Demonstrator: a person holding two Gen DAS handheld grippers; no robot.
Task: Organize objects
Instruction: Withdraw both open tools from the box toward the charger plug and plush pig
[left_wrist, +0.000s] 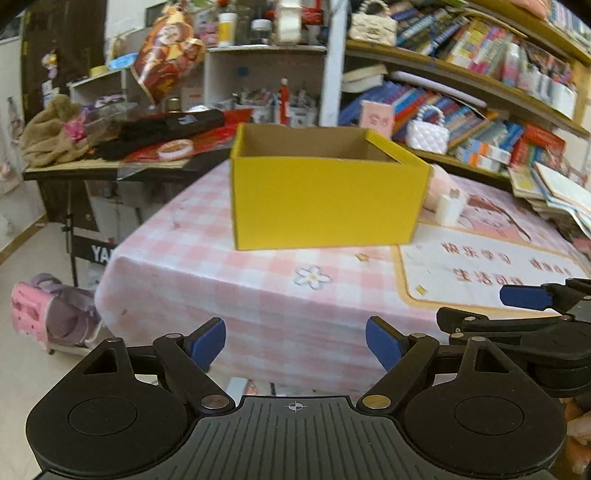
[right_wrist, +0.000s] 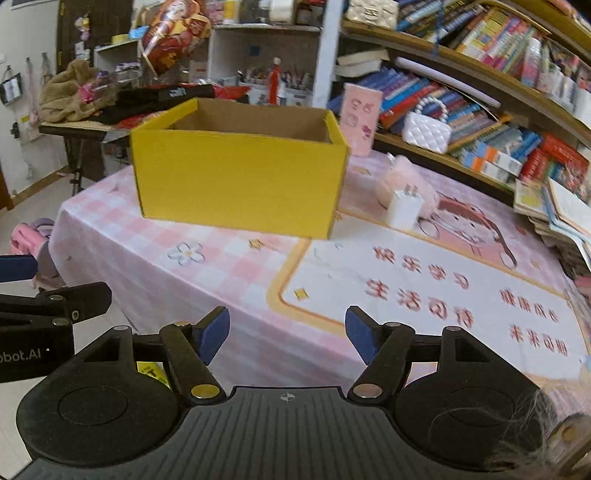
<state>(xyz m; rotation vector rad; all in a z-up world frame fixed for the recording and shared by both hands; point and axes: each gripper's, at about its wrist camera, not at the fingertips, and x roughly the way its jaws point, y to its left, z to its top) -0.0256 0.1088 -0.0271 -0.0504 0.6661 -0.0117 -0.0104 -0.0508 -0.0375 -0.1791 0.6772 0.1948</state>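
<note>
A yellow cardboard box stands open-topped on the table with the pink checked cloth. To its right lie a white charger plug and a pink fluffy thing. My left gripper hangs open over the table's near edge, well short of the box, nothing between its blue pads. My right gripper is open too, above the printed mat, with nothing in it. Each gripper shows at the edge of the other's view.
Bookshelves crowded with books run along the right, with a white quilted bag and a pink card. Stacked books sit at the table's right edge. A cluttered side table stands behind left; a pink bag lies on the floor.
</note>
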